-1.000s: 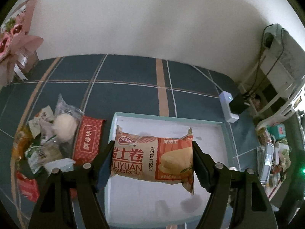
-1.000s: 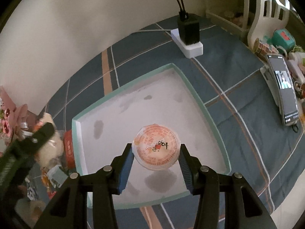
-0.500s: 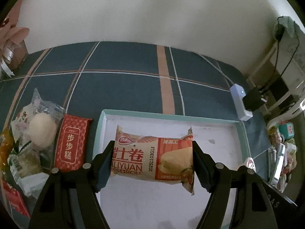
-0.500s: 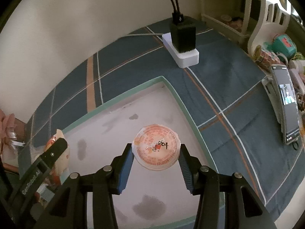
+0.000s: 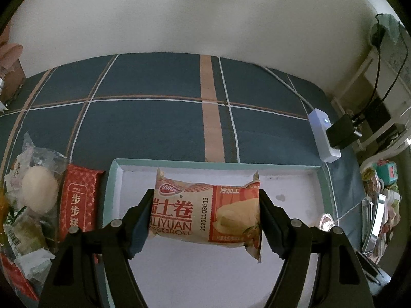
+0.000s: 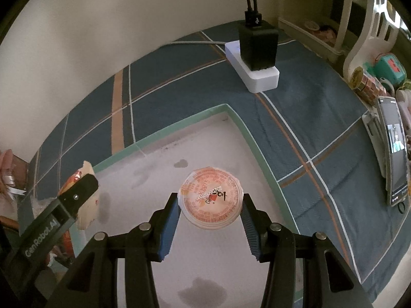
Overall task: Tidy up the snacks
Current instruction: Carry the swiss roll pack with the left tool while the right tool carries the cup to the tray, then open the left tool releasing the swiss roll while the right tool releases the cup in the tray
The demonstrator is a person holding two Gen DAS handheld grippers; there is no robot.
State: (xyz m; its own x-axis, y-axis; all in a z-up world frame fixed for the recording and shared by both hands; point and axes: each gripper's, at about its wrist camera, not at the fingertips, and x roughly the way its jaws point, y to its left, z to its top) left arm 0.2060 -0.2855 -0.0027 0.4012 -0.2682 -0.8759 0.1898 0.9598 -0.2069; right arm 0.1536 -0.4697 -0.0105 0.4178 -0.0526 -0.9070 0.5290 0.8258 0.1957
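My left gripper (image 5: 205, 213) is shut on a Swiss roll packet (image 5: 205, 213), orange and cream with red print, held crosswise over the white tray with a green rim (image 5: 218, 165). My right gripper (image 6: 210, 205) is shut on a round jelly cup (image 6: 210, 200) with an orange printed lid, held above the tray (image 6: 239, 120) near its far right corner. In the right wrist view the left gripper (image 6: 77, 195) and the packet's end (image 6: 87, 208) show at the left, over the tray's left part.
A heap of snack packets lies left of the tray: a red bar packet (image 5: 77, 202), a round white bun in clear wrap (image 5: 38, 192). A white power strip (image 6: 254, 71) with a black charger stands behind the tray. A phone (image 6: 395, 151) and small toys lie to the right on the blue plaid cloth.
Both grippers have moved toward the far side of the tray and sunk a little, each keeping its snack. The left gripper has come into the right wrist view.
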